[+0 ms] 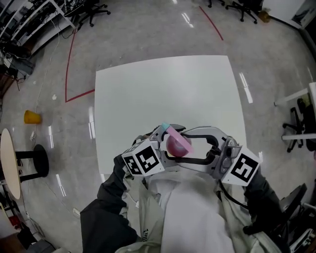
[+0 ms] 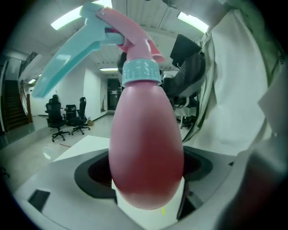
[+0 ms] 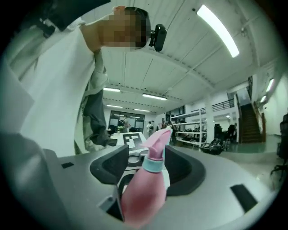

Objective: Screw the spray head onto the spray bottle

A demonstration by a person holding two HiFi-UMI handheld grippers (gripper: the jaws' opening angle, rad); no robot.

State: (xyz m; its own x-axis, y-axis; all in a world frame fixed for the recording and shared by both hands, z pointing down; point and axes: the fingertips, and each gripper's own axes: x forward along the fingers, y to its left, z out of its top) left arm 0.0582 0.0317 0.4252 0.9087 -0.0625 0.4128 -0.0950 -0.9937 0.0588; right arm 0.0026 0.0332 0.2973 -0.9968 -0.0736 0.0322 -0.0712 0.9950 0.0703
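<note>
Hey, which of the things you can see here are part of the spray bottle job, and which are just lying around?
Part of the job: pink spray bottle; spray head, sitting on its neck; left gripper and right gripper, both on the bottle.

Just around: white table; yellow cup on the floor; round side table; office chairs.

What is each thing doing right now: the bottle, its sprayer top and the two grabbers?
spray bottle: held up off the table, between both grippers' jaws
spray head: sitting on the bottle's neck; how tight, cannot tell
left gripper: shut on the spray bottle
right gripper: shut on the spray bottle
</note>
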